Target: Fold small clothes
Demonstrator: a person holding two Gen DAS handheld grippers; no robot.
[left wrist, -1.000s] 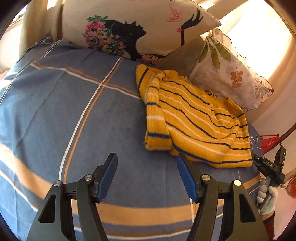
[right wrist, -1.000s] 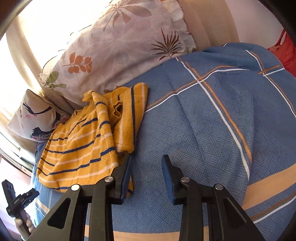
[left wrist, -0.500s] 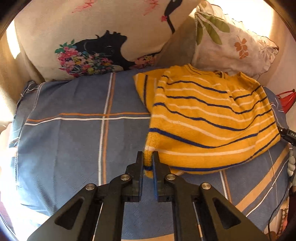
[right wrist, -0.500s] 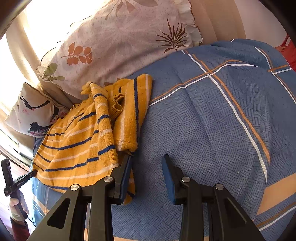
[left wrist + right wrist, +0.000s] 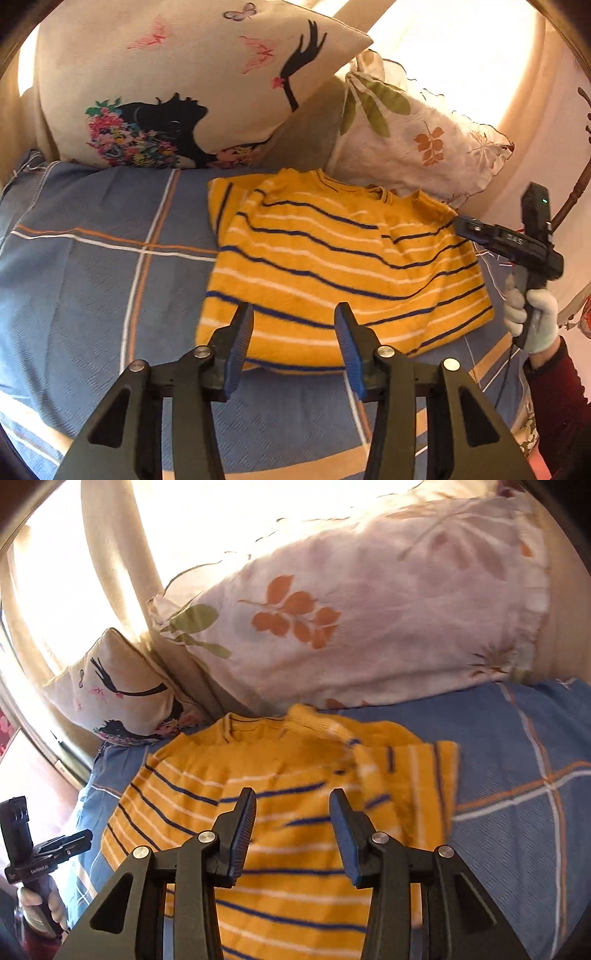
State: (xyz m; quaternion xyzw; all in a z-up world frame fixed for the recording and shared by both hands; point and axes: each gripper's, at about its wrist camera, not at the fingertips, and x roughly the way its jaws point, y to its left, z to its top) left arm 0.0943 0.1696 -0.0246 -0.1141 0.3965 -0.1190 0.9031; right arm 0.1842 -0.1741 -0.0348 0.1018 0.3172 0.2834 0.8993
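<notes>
The yellow striped sweater [image 5: 343,266] lies spread on the blue plaid bedcover [image 5: 103,266], its neckline toward the pillows and its hem toward the left wrist camera. Navy and white stripes run across the body. One sleeve [image 5: 221,206] is folded in along the garment's left edge in the left wrist view. In the right wrist view, the other sleeve [image 5: 424,775] lies bunched on the sweater's right side, partly blurred.

The left gripper [image 5: 293,347] is positioned at the hem, jaws spread wide and holding nothing; whether the blue pads touch the fabric cannot be determined. The right gripper [image 5: 291,834] is positioned over the body of the sweater, jaws likewise wide apart and empty. It also appears at the right edge of the left wrist view, near the sweater's shoulder, carried in a white-gloved hand [image 5: 532,317].

2 pillows stand against the back of the bed: a cream pillow with a silhouette print [image 5: 177,92] and a white pillow with a leaf print [image 5: 417,147]. The leaf-print pillow sits just behind the neckline. Strong light comes through the curtain [image 5: 92,572] behind the pillows.
</notes>
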